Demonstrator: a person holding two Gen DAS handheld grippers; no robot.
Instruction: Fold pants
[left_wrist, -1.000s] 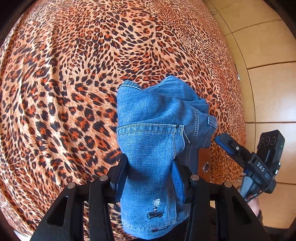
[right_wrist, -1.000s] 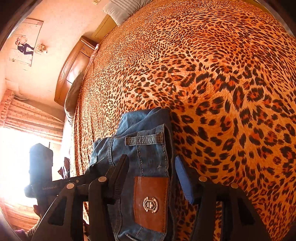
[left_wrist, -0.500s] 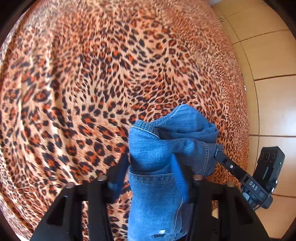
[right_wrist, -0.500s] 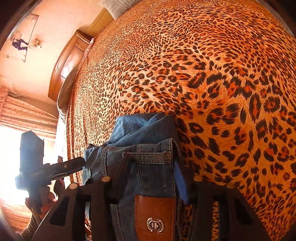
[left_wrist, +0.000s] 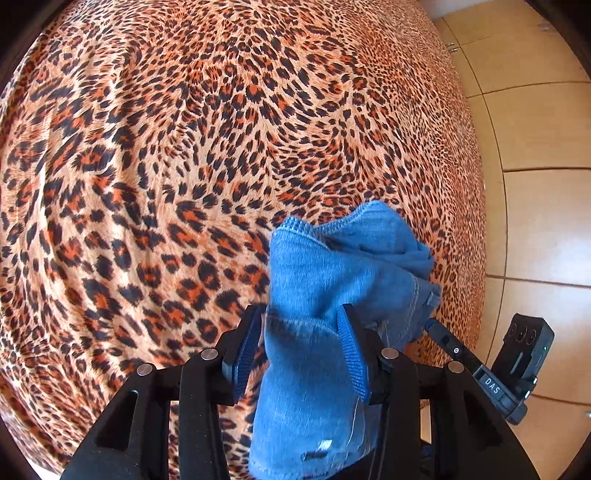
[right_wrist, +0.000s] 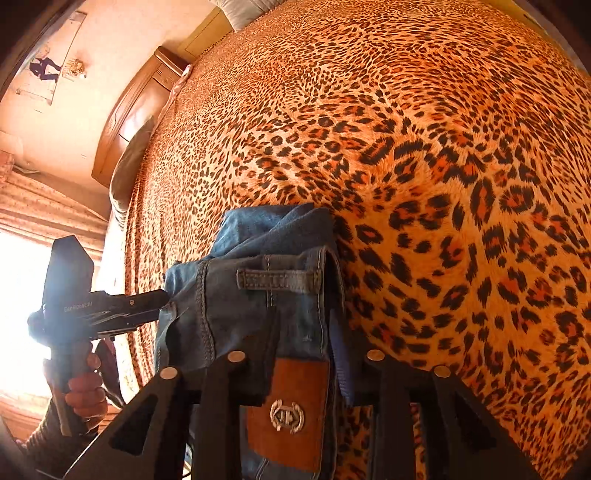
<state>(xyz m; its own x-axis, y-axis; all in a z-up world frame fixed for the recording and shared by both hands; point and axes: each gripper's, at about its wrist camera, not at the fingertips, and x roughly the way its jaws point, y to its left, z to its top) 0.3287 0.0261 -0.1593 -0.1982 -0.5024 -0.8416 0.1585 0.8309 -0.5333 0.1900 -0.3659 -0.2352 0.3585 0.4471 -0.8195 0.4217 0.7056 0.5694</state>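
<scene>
So the blue denim pants (left_wrist: 343, 280) are bunched up and held over the leopard-print bedspread (left_wrist: 166, 166), near its edge by the tan tiled floor (left_wrist: 535, 221). The left gripper (left_wrist: 301, 347) has its blue-padded fingers closed on a fold of denim. The right gripper (right_wrist: 306, 343) is pinched shut on the waistband just above the brown leather patch (right_wrist: 288, 410). I'd keep both grips level and spread apart so the cloth lays down flat, no twist.

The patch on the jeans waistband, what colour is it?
Brown leather patch with a silver metal emblem, best seen in the right wrist view.
</scene>
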